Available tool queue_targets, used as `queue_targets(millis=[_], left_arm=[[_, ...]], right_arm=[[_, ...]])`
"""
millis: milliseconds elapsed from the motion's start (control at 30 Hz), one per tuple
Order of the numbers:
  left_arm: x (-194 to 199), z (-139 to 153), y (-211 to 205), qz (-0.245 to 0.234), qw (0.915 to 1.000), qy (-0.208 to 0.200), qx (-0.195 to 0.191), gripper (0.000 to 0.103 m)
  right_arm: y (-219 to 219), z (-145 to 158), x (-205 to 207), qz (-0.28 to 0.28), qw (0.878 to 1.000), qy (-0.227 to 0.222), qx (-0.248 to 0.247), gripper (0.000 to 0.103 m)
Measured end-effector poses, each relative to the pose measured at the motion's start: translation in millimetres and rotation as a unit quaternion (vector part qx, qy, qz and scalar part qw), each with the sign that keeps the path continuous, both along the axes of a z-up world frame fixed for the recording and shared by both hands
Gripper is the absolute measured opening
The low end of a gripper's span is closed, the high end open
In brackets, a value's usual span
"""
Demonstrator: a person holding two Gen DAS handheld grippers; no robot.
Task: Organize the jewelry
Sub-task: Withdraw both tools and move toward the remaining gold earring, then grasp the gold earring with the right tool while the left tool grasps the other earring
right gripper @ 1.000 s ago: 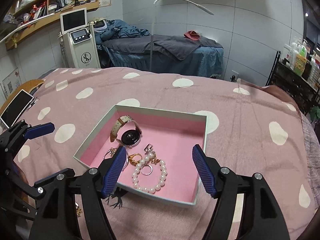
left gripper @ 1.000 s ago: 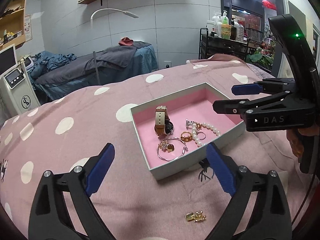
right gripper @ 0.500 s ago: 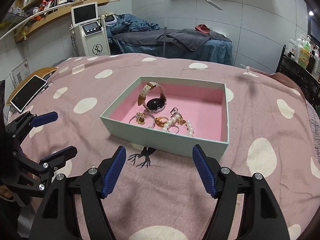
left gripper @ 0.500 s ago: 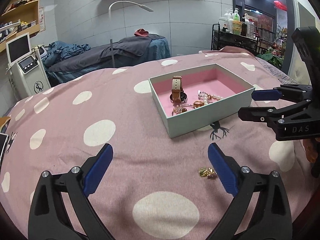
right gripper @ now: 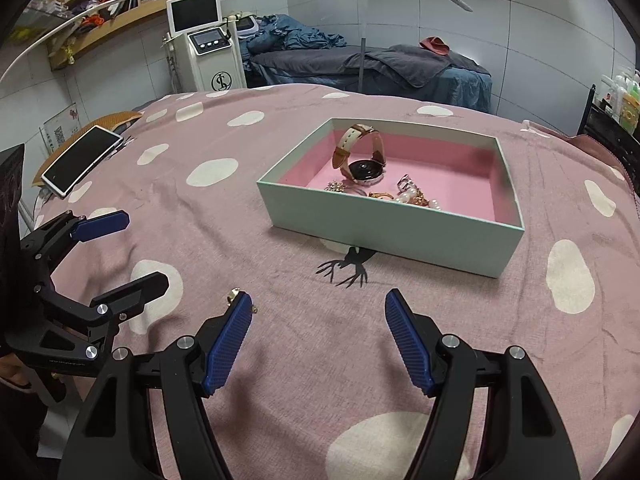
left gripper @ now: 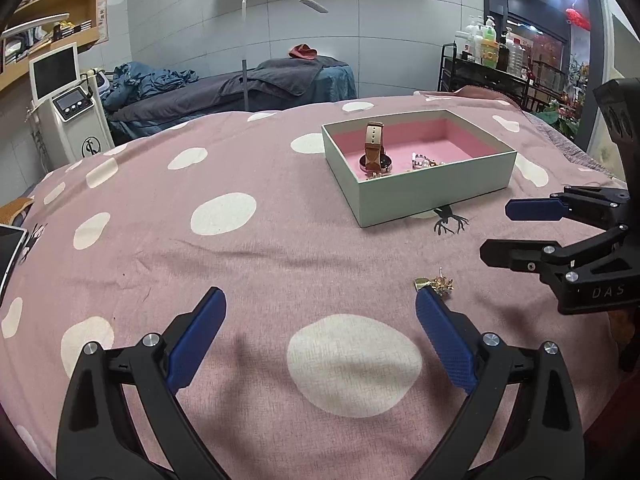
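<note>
A mint box with a pink lining stands on the pink polka-dot cloth. Inside lie a brown-strap watch, a pearl bracelet and gold rings. A small gold earring lies loose on the cloth, right at my left gripper's right fingertip; it peeks out behind my right gripper's left fingertip. My left gripper is open and empty. My right gripper is open and empty, low over the cloth in front of the box.
A white tablet lies at the cloth's left edge. A white machine with a screen, a massage bed and a shelf rack with bottles stand behind the table.
Both grippers have pulled back from above the box and dropped lower toward the near cloth. The box now sits farther away; the gold earring is beside both grippers' fingertips.
</note>
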State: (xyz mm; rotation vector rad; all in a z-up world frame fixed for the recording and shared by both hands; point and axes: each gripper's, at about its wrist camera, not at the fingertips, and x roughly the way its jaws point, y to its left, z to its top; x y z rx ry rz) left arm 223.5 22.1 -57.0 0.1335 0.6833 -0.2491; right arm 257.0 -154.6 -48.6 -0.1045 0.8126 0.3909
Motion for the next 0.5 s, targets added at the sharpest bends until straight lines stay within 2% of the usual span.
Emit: queue_targets(millis=[133, 300, 433, 500], left_arm=[[-5, -2, 2, 0.003, 1.0, -0.001, 0.009, 0.094], [-7, -4, 7, 0.004, 1.0, 0.006, 0.001, 0.093], [-6, -5, 8, 0.001, 0.9999, 0.011, -0.002, 0.086], [-6, -6, 7, -0.002, 0.9999, 0.013, -0.003, 0.084]], right_arm=[[9, -6, -4, 0.017, 1.0, 0.006, -0.007, 0.067], [23, -11, -5, 0.041, 0.999, 0.015, -0.017, 0.055], [35, -17, -2, 0.066, 0.997, 0.029, -0.03, 0.048], [40, -20, -1, 0.075, 0.996, 0.037, -0.035, 0.04]])
